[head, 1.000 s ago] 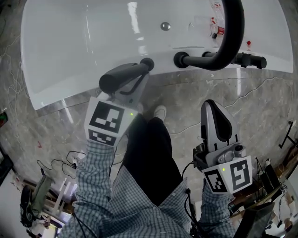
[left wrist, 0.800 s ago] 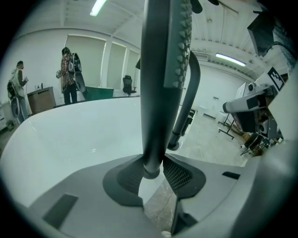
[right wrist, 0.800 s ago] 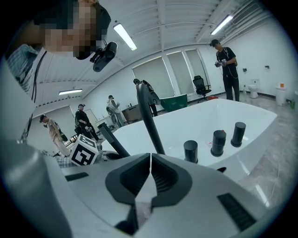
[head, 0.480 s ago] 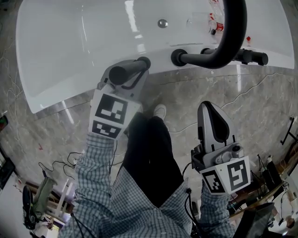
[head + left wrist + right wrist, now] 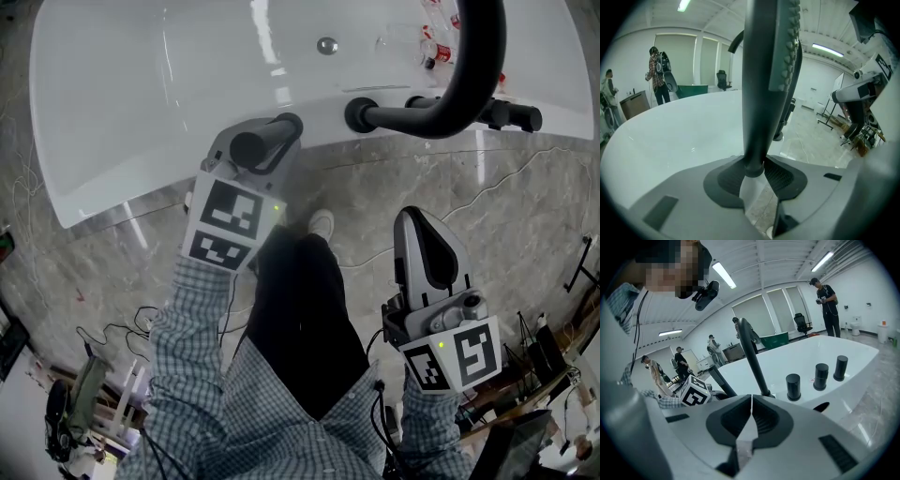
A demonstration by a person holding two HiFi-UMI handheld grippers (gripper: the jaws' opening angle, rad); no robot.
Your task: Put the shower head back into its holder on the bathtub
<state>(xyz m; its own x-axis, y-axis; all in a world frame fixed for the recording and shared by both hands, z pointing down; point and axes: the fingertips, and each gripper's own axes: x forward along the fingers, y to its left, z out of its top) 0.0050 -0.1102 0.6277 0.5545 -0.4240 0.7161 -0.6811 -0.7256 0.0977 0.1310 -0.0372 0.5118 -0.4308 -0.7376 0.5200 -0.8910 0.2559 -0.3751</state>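
The black shower head (image 5: pixel 265 139) is held at its handle in my left gripper (image 5: pixel 255 161), just over the near rim of the white bathtub (image 5: pixel 141 103). In the left gripper view the handle (image 5: pixel 761 93) rises from between the pads, with the gripper (image 5: pixel 754 173) shut on it and the nozzle face on the right. My right gripper (image 5: pixel 424 225) hangs over the floor, shut and empty, with its jaws touching (image 5: pixel 751 401). A dark oval opening (image 5: pixel 820 406) shows in the tub rim in the right gripper view.
A black arched faucet spout (image 5: pixel 473 66) rises from the tub rim, with black knobs (image 5: pixel 793 386) beside it. The drain (image 5: pixel 326 45) lies in the tub. Marble floor (image 5: pixel 112 272), the person's legs and cables lie below. Other people stand beyond the tub.
My left gripper has shifted a little toward the tub rim with the shower head and rolled slightly. The right gripper has stayed almost still.
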